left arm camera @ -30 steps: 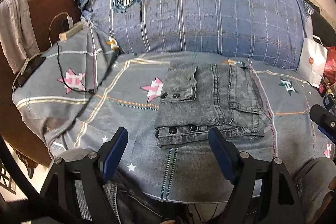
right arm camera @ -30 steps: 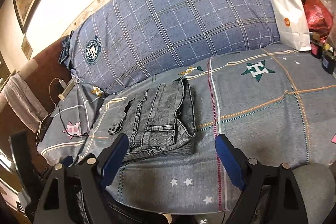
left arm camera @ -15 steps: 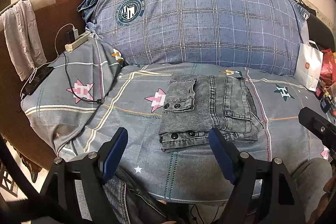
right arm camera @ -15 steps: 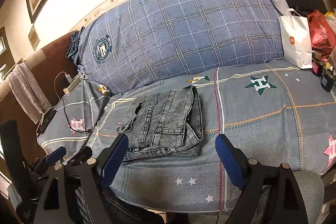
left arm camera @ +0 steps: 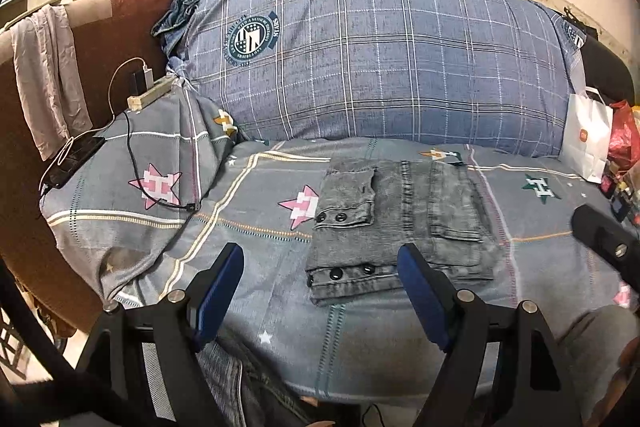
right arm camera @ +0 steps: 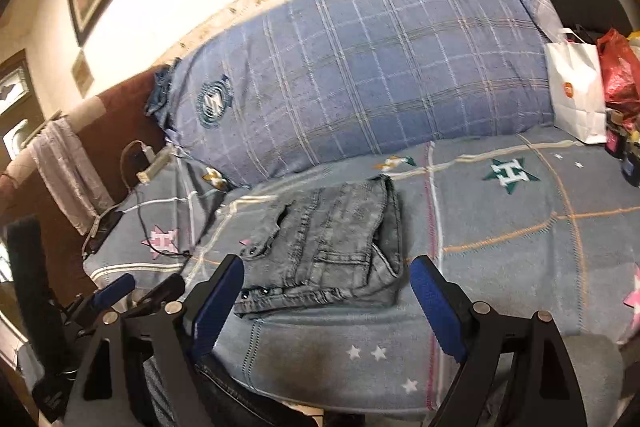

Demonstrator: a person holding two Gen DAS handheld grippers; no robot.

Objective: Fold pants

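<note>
Grey denim pants (left arm camera: 396, 223) lie folded into a flat rectangle on the bed, with dark snap buttons along the near edge; in the right wrist view the pants (right arm camera: 336, 251) sit just beyond the fingers. My left gripper (left arm camera: 320, 267) hangs open above the near edge of the bed, short of the pants, with nothing between its blue pads. My right gripper (right arm camera: 326, 279) is open too, held back from the folded stack and touching nothing. The left gripper's fingers (right arm camera: 120, 287) show at the lower left of the right wrist view.
The bed has a grey star-patterned cover (left arm camera: 240, 211) and a large blue plaid pillow (left arm camera: 380, 63) at the back. A phone (left arm camera: 74, 161) on a cable lies at the left. A white paper bag (left arm camera: 586, 135) and red bag stand at the right.
Both views have pulled back and tilted up, so the pants sit lower and smaller and more wall shows. The pants have not moved. Both grippers stay open.
</note>
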